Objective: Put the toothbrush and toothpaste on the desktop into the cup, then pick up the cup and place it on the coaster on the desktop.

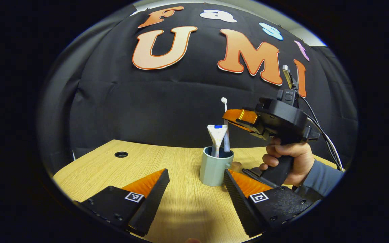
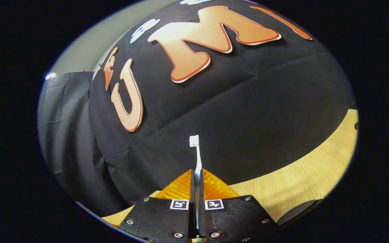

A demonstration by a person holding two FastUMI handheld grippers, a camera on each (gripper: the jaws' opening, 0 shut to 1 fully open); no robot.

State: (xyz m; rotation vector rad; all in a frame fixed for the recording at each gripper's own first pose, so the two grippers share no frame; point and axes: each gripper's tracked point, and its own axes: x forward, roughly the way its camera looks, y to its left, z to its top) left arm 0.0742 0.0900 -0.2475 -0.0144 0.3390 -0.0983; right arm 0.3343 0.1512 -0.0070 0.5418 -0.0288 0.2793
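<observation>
1. While your right gripper (image 2: 197, 202) pinches the toothbrush (image 2: 196, 158) between pressed-together fingers at bottom centre of the right gripper view, the brush stands upright, bristle head toward mid-frame.
2. In the left gripper view that same right gripper (image 1: 235, 116) sits right of centre, a hand (image 1: 287, 158) on its grip, holding the brush just above the cup (image 1: 214, 167); the handle's lower end appears already inside the rim.
3. Your left gripper (image 1: 196, 189) is spread wide and empty at the bottom of its view, fingers either side of the cup's near face, not touching it.
4. The toothpaste (image 1: 216, 138) stands in the cup, crimped end up, just left of the brush.
5. Risk: releasing with the brush tilted could let it lever over the rim; cause would be its tall shaft against a short cup.
6. Risk: pressing down could tip the cup, since nothing steadies it.
7. Surroundings: a small brown round piece (image 1: 236, 166), possibly the coaster, peeks out just right of the cup, partly hidden; cannot confirm. A cable hole (image 1: 121, 154) lies at left on the desktop (image 1: 113, 172).
8. The right hand stands between cup and that brown piece.
</observation>
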